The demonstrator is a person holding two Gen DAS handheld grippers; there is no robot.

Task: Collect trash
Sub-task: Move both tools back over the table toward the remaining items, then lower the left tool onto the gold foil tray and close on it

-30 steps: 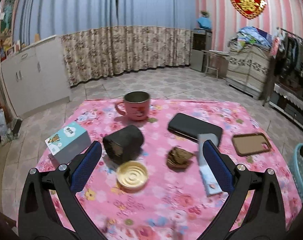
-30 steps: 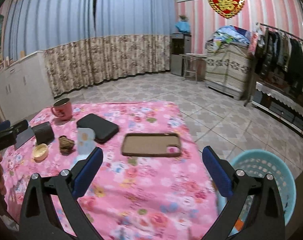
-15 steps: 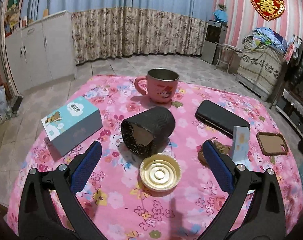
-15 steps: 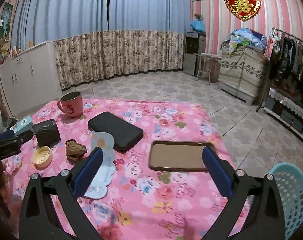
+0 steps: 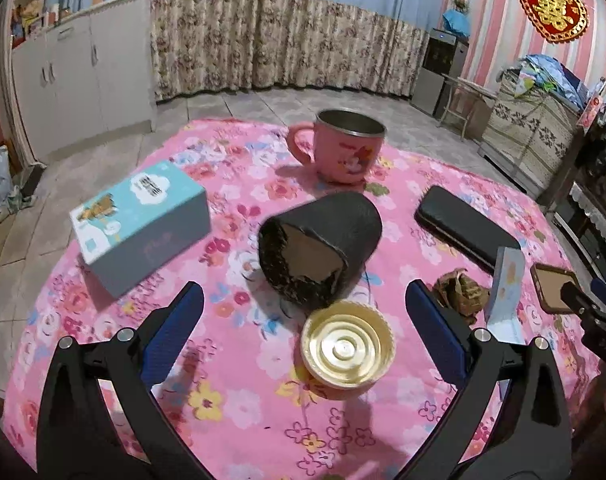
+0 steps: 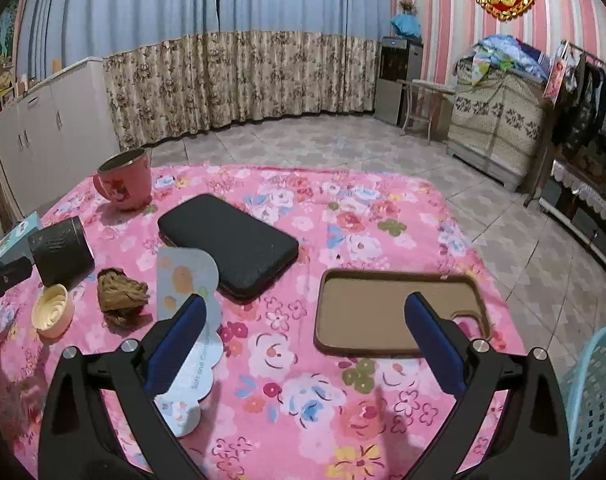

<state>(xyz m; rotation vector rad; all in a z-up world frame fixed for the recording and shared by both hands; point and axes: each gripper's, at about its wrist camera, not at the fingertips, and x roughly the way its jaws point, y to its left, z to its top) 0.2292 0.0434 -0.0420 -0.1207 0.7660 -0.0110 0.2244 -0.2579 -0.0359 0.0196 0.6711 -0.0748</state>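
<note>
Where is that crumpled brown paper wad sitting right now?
The crumpled brown paper wad lies on the pink floral tablecloth, left in the right wrist view, between the round cream lid and the pale blue card.

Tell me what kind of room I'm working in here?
Most likely a lived-in room of a home: a low table under a pink floral cloth, a rack of hanging clothes, white cabinets and floor-length curtains.

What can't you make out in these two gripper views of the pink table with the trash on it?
- Blue basket: right wrist view, cut off by the frame edge; contents unseen.
- Pink mug: left wrist view, its inside is too dark to tell if it is empty.
- Light blue paper card: right wrist view, partly behind the gripper's finger; print too small to read.
- Black cup: lying on its side, its far end is hidden.
</note>
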